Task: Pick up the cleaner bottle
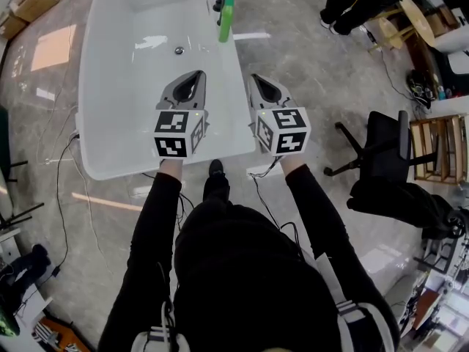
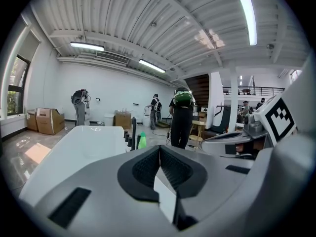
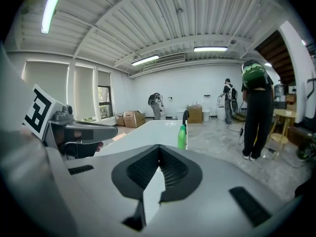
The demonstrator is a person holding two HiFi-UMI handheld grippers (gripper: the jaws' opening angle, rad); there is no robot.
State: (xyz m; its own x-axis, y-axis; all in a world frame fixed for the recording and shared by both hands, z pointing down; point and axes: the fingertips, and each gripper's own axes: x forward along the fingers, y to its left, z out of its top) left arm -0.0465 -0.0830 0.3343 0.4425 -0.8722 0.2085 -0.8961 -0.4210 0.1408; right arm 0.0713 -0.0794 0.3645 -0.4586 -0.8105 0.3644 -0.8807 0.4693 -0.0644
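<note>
Approach step, with left gripper (image 1: pixel 192 75) and right gripper (image 1: pixel 258 78) both clenched empty, cleaner bottle (image 1: pixel 226 18) well ahead on the bathtub (image 1: pixel 242 105) rim; next calls for reaching forward and opening the jaws.

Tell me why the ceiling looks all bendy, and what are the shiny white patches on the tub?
Left gripper view and right gripper view: a wide-angle lens bows the ceiling and rounds the whole picture, leaving black corners. Head view: the patches look like light reflecting off the glossy white tub; the floor shines in places too.
</note>
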